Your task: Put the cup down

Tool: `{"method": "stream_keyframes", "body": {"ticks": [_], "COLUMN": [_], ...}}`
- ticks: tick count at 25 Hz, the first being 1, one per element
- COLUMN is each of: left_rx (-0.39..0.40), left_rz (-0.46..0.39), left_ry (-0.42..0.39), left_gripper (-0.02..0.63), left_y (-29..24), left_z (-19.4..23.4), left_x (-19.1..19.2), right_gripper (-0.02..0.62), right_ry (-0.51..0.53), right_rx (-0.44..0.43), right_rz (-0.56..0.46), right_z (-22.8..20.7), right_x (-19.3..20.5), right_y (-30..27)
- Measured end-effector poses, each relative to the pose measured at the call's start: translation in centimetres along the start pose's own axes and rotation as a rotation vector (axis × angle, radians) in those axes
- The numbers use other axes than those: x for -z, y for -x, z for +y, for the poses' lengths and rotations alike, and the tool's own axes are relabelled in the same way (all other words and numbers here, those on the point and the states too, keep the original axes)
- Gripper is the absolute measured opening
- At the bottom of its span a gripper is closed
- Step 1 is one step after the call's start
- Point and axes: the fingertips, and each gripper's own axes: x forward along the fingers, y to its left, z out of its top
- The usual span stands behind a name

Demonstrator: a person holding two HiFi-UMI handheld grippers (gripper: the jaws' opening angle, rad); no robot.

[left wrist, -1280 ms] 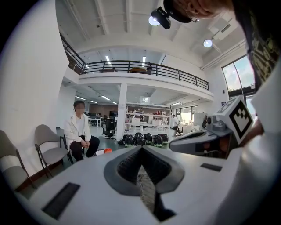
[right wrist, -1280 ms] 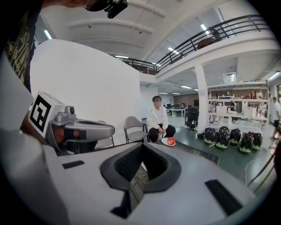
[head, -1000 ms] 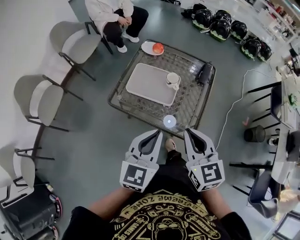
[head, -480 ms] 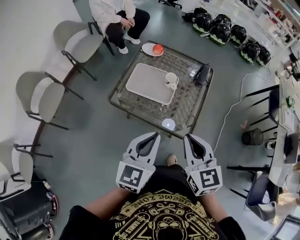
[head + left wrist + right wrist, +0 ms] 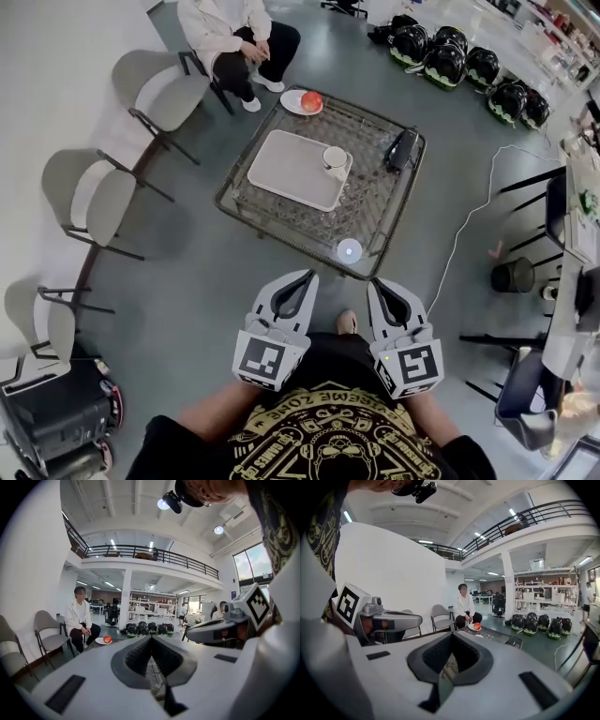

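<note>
Since a second ago, the left gripper (image 5: 307, 277) and the right gripper (image 5: 377, 284) have been drawn slightly back toward the body in the head view, while the cup (image 5: 335, 157) has been left where it stood.

The cup is seen upright on the desk (image 5: 375, 211), on the right-hand corner of the pale tray (image 5: 292, 167) that lies on the desk's left half; it is well apart from both grippers.

Both grippers are held side by side on the near side of the desk, above the floor (image 5: 187, 272) and close to the wearer's chest. In the left gripper view the fingers (image 5: 133, 656) are pressed together with nothing between them; in the right gripper view the fingers (image 5: 436, 656) are likewise closed on nothing.

A plate (image 5: 294, 103) carrying a red fruit (image 5: 311, 100) is set at the far corner of the desk; a black object (image 5: 403, 148) lies at its right edge.

A seated person (image 5: 230, 37) is seen beyond the desk's far corner. Two chairs (image 5: 164, 89) are lined along the desk's left side. A row of helmets (image 5: 450, 56) is laid on the floor beyond the desk's right side, and a white cable (image 5: 469, 216) is trailed over the floor to the right of the desk.
</note>
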Motion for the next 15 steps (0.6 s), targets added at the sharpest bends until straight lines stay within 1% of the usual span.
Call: {"method": "stream_keyframes", "body": {"ticks": [5,11,15], "left_rx": [-0.009,-0.013,-0.008], "left_rz": [0.003,0.026,0.005], "left_ry": [-0.007,0.0,-0.008], "left_gripper": [0.005,0.005,0.005], "left_y": [-0.3,-0.7,-0.6], "left_z": [-0.6,-1.1,-1.3], "left_x": [0.2,0.9,0.4], "right_gripper": [0.005,0.003,0.003], "right_ry": [0.03,0.018,0.013], "right_rx": [-0.025,-0.042,-0.045], "right_rz": [0.007,0.015,0.015], "right_z": [0.0,-0.3,-0.3], "right_x": [0.4,1.0,0.9], "right_y": [-0.1,-0.1,0.0]}}
